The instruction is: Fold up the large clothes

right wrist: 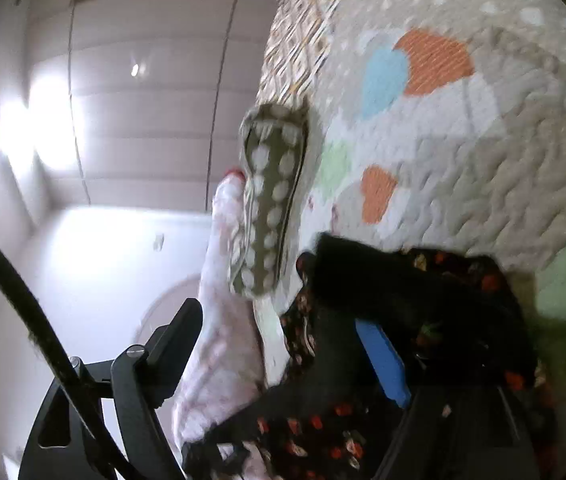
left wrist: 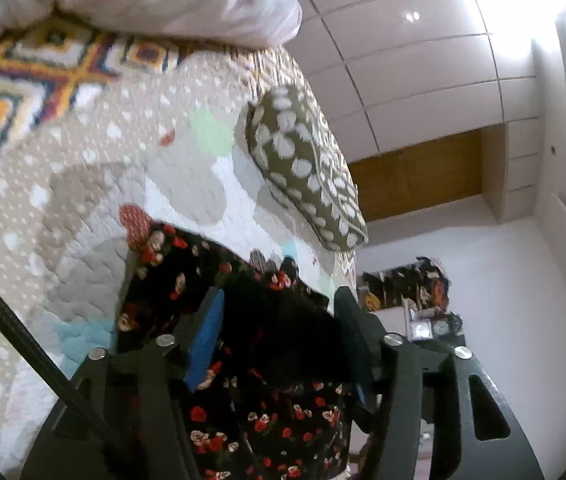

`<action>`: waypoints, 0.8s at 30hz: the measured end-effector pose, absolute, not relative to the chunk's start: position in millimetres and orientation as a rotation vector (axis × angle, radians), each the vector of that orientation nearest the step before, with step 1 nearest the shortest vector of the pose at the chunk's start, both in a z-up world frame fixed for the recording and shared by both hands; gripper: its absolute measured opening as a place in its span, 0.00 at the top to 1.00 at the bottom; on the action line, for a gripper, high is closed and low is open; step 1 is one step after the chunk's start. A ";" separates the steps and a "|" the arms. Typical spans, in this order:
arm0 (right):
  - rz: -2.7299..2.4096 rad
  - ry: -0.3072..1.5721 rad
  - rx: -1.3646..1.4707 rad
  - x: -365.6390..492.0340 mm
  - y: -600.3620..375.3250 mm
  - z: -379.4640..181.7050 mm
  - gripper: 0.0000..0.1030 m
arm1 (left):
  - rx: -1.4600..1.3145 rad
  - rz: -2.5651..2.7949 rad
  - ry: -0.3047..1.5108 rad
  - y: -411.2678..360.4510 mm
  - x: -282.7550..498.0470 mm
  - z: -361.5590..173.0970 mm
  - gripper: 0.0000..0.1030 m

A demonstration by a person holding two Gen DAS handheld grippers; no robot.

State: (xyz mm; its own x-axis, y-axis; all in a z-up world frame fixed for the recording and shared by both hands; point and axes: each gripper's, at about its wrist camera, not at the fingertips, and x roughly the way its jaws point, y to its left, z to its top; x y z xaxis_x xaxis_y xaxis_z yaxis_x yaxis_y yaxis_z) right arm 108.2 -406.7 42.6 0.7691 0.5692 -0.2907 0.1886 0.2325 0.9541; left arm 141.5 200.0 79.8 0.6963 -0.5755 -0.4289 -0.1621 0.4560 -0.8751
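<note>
Left wrist view: left gripper [left wrist: 279,332] has its jaws apart, with the black floral-print fabric garment [left wrist: 267,412] lying loose between them on the beige quilted bedspread with coloured heart patches [left wrist: 95,184]; the blue pad [left wrist: 205,344] stands clear of the cloth, so I read this as a release after laying a fold. An olive cushion with white spots [left wrist: 303,168] sits near the bed edge, well apart from the garment. Right wrist view: right gripper [right wrist: 283,344] is also spread wide, one finger over a pale pink-white cloth [right wrist: 219,340], the other, with its blue pad [right wrist: 383,360], against the garment's dark edge [right wrist: 403,280]. This view is blurred, so contact there is uncertain. To do the step well: back both grippers straight out along the fingers without lifting, so the fold is not dragged open; keep the right finger from snagging the pale cloth; regrip only once clear.
</note>
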 end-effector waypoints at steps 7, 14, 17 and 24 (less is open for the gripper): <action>0.260 0.750 1.004 91.3 -372.2 97.1 0.18 | -1.075 -0.209 0.721 230.2 120.6 109.4 0.14; 0.398 0.870 0.711 74.6 -281.0 115.6 0.45 | -0.717 -0.147 0.882 202.1 88.4 93.9 0.14; 0.467 0.963 0.476 73.7 -215.8 109.9 0.81 | -0.623 -0.169 0.970 188.3 74.1 66.4 0.14; 0.276 1.151 0.278 124.2 -155.9 33.6 0.82 | -0.523 -0.160 1.130 170.7 56.8 18.6 0.14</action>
State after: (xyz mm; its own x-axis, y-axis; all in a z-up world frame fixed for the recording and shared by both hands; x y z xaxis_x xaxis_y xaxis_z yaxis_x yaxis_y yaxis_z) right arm 124.2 -155.9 33.6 0.3821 0.3538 -0.8537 -0.0718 0.9324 0.3543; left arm 56.8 170.7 18.6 0.4303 -0.3799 -0.8188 -0.1375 0.8689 -0.4754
